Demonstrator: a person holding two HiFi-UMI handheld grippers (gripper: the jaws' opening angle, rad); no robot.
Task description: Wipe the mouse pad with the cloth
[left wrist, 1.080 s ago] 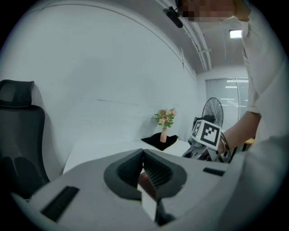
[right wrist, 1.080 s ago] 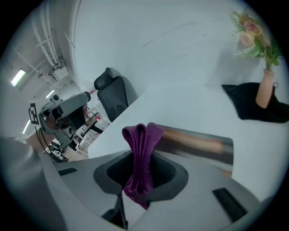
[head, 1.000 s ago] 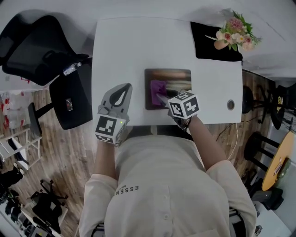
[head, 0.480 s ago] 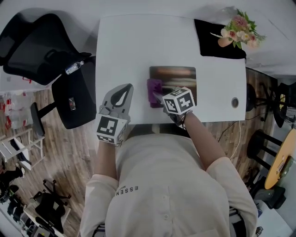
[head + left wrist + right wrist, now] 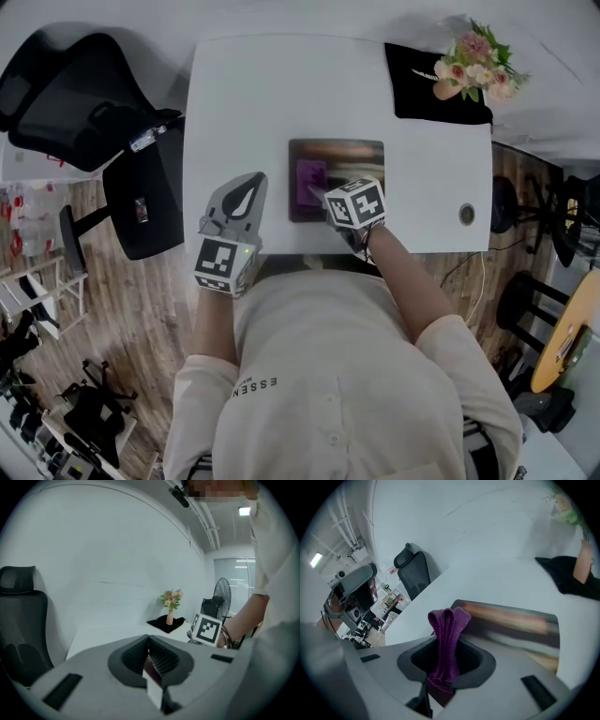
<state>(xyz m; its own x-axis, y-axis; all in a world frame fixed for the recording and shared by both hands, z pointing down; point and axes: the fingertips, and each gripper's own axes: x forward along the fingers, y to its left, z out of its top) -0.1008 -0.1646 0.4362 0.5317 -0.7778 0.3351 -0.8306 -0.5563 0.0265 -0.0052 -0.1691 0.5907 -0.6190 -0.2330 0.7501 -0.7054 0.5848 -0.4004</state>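
— Where is the cloth?
— The purple cloth is folded into a narrow bundle and pinched between the jaws of the right gripper. Its free end sticks out past the tips. In the head view it lies over the left part of the dark pad. The pad sits flat near the middle of the white table, close to the person's edge. No view shows whether the cloth presses on the pad. In the right gripper view the pad looks streaked and blurred.

— And the other gripper?
— The left gripper has its jaws pressed together with nothing between them. It is over the table's near edge, left of the pad and apart from it, pointing away from the person.

— What else is there?
— At the far right corner of the table lies a black mat with flowers in a small vase on it. A black chair stands left of the table on a wood floor.
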